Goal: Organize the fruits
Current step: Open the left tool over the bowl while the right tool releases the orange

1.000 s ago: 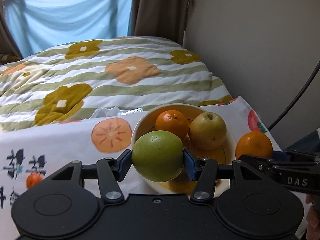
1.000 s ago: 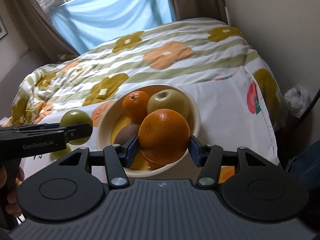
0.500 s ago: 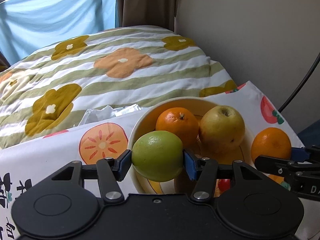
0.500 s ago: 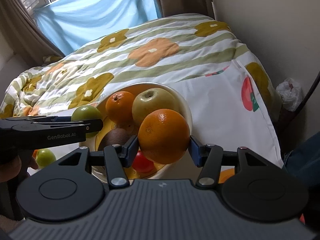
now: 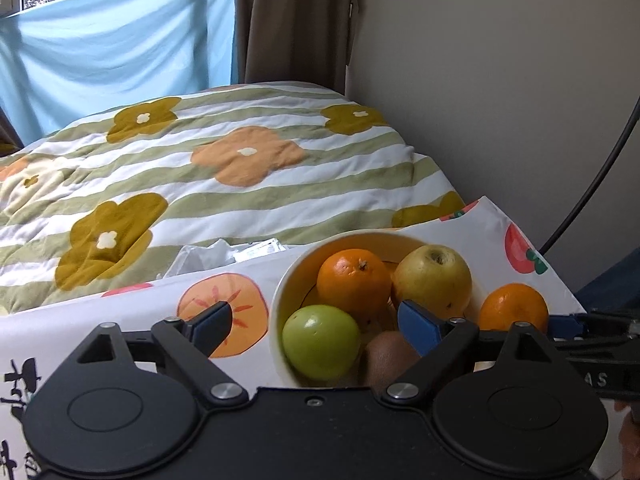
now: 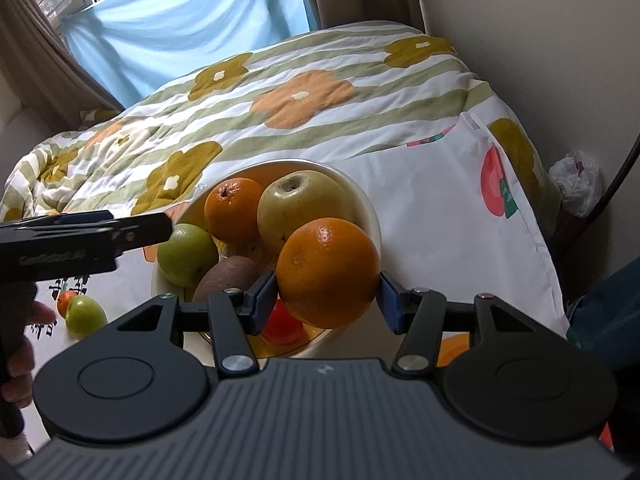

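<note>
- left gripper (image 5: 316, 322): jaws spread wide, blue pads clear of any fruit on both sides; it holds nothing. seen from the right wrist view it shows as a black body (image 6: 80, 240) coming in from the left, tip at the bowl's left rim.
- green apple (image 5: 321, 341) sits inside the cream bowl (image 5: 280, 300), at its near-left side, against the inner wall. it lies between the spread fingers but touches neither pad.
- right gripper (image 6: 328, 296): blue pads pressed on both sides of a large orange (image 6: 328, 272), clamped firmly. the orange hangs over the near-right part of the bowl (image 6: 370, 216); cannot tell whether it touches the fruit below.
- same held orange appears in the left wrist view (image 5: 513, 307), just beyond the bowl's right rim.
- bowl contents: small orange (image 5: 354, 282) at the back left, stem scar up; yellow-green apple (image 5: 434, 278) at the back right, touching the small orange; brown kiwi (image 6: 230, 276) at the front, beside the green apple; a red fruit (image 6: 282, 324) low in the bowl, mostly hidden under the held orange, kind unclear.
- bowl stands on a white cloth with fruit prints (image 6: 440, 220).
- outside the bowl, on the cloth to the left: a small green fruit (image 6: 85, 315) with a small orange-coloured patch (image 6: 64, 302) just behind it; cannot tell whether that patch is fruit or print.
- behind: striped floral quilt (image 5: 224, 168), light blue curtain (image 5: 112, 52), plain wall (image 5: 500, 80).
</note>
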